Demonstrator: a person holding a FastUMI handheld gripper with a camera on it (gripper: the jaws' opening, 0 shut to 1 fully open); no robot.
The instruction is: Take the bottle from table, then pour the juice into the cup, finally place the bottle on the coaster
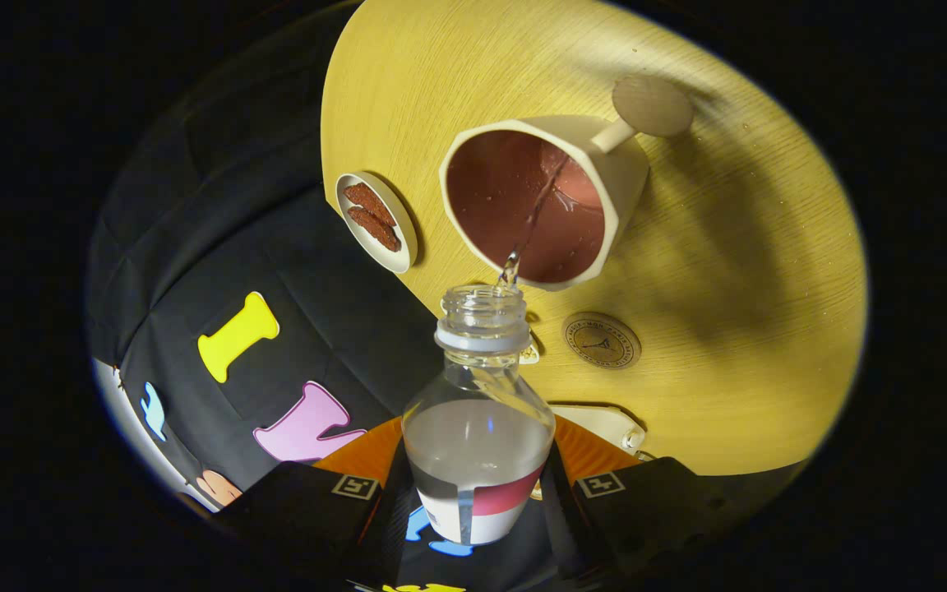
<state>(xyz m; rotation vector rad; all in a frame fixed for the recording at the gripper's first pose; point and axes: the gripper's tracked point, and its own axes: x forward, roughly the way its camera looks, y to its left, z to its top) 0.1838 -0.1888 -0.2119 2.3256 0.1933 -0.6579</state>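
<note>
Clear plastic bottle, uncapped and with a threaded neck and a pale ring below the threads, sits clamped between the two fingers of the hand-held gripper, one finger pressing each side of its lower body. A red and white label wraps the part nearest the fingers. The bottle is tipped forward so that its open mouth reaches the rim of the cup, and clear liquid fills roughly the lower half of its rounded body. A thin stream of that liquid leaves the mouth and runs into the cup just ahead.

That cup is a cream-coloured faceted mug with a reddish-brown inside, and its angular rim looks many-sided. A stub on its side carries a flat round wooden disc as a handle. Drops cling to the inner wall, and whether liquid has pooled at the bottom cannot be told.

Beside the mug, toward the booth wall, lies a small white round dish holding two dark reddish, rough-textured pieces. Near the bottle's neck on the other side lies a round brown coaster with a printed emblem, flat and bare, apart from the mug. All of these rest on a yellow wooden tabletop with fine straight grain. A pale flat object lies partly hidden behind the bottle's shoulder.
</note>
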